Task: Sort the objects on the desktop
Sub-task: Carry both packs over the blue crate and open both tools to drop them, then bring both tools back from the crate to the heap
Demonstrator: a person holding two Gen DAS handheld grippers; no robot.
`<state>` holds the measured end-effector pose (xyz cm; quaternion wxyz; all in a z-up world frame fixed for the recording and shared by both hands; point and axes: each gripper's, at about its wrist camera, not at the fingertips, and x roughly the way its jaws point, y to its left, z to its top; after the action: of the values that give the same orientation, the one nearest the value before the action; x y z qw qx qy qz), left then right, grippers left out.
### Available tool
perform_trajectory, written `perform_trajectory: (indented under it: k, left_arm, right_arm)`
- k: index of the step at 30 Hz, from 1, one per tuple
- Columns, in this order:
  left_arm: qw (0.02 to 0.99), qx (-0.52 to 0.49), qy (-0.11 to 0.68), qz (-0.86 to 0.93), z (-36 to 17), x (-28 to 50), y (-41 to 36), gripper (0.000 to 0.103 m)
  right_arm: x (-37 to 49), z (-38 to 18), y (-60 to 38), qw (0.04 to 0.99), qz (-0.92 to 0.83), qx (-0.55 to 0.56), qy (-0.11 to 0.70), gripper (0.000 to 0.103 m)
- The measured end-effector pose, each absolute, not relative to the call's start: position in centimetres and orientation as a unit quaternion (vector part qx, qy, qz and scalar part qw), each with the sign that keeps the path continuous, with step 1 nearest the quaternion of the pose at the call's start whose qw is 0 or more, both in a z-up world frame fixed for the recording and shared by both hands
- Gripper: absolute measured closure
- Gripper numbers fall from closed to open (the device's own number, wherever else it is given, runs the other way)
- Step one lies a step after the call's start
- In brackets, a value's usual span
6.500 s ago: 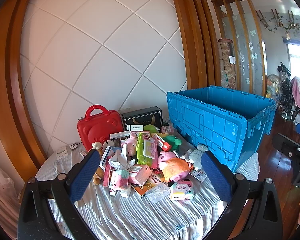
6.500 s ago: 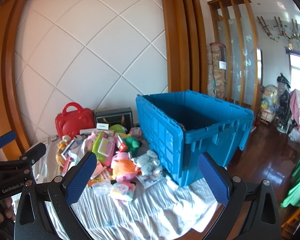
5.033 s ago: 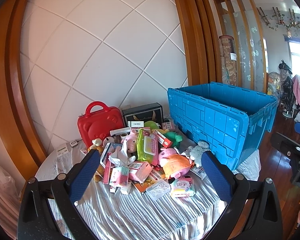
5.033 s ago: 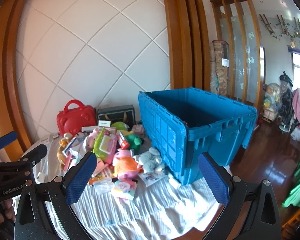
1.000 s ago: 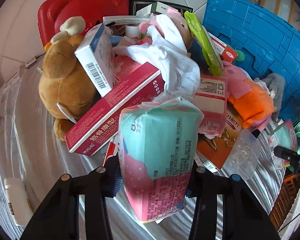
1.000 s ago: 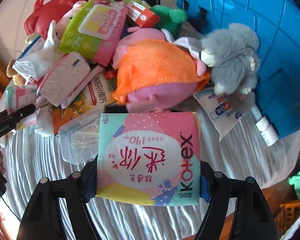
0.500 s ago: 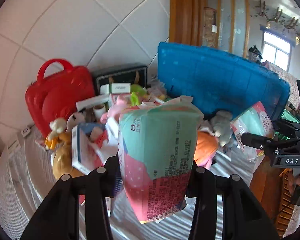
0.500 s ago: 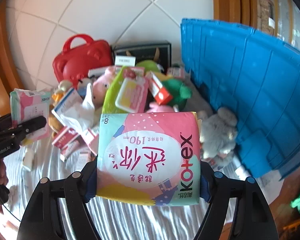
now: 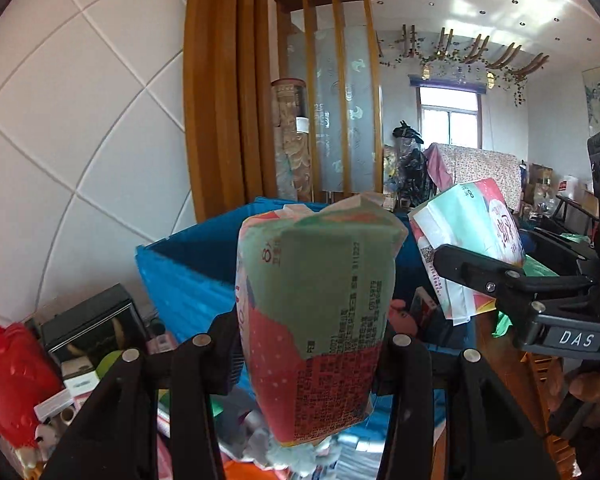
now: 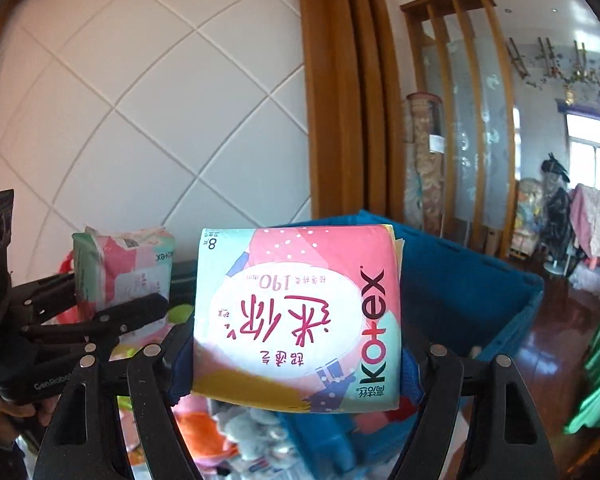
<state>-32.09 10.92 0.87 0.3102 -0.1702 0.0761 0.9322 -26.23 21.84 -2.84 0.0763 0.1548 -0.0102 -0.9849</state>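
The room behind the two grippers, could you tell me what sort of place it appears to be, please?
Most likely a lived-in home, perhaps a living room: a wood-framed frosted glass partition, laundry draped by the window, and a blue crate beside toys such as a red toy case.

Two Kotex pad packs are in view, one [image 9: 320, 312] in the left hand-held gripper [image 9: 308, 344], one [image 10: 296, 316] in the right hand-held gripper [image 10: 300, 356]. One blue crate [image 10: 460, 280], one red carry case [image 9: 8, 368], one black box [image 9: 88, 328].
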Motion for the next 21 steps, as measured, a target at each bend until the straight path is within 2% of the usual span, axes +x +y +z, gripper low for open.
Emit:
perform_trajectory:
  k: [3,5,6,9,11,13,21]
  left_arm:
    - [0.300,-0.172,0.083,0.934,1.8,-34.9,16.0,0.051]
    - [0.275,-0.182,0.098,0.939,2.6,-36.9,19.0,0.041]
    - [0.258,-0.181,0.105,0.943,3.0,-37.6,19.9,0.039]
    - [0.228,-0.163,0.109,0.954,4.0,-38.3,20.9,0.036]
    - [0.213,-0.151,0.105,0.960,4.6,-38.0,20.8,0.019]
    - [0.196,-0.136,0.101,0.966,4.7,-37.4,20.1,0.014]
    - [0.137,-0.147,0.093,0.975,3.8,-34.6,16.9,0.013]
  right_arm:
    - [-29.2,-2.1,25.7,0.051,-0.987,0.148,-0.017,0.021]
    - [-31.4,-1.6,27.9,0.032,-0.989,0.141,-0.023,0.005]
    - [-32.4,-1.2,29.0,0.022,-0.990,0.139,-0.025,0.000]
    - [-33.8,-0.4,31.7,0.017,-0.991,0.124,-0.036,0.000]
    - [-33.8,0.0,33.0,0.021,-0.993,0.111,-0.045,0.000]
    - [-33.7,0.0,33.6,0.028,-0.993,0.104,-0.046,0.000]
    - [-33.6,-2.0,33.3,0.069,-0.988,0.125,-0.054,0.000]
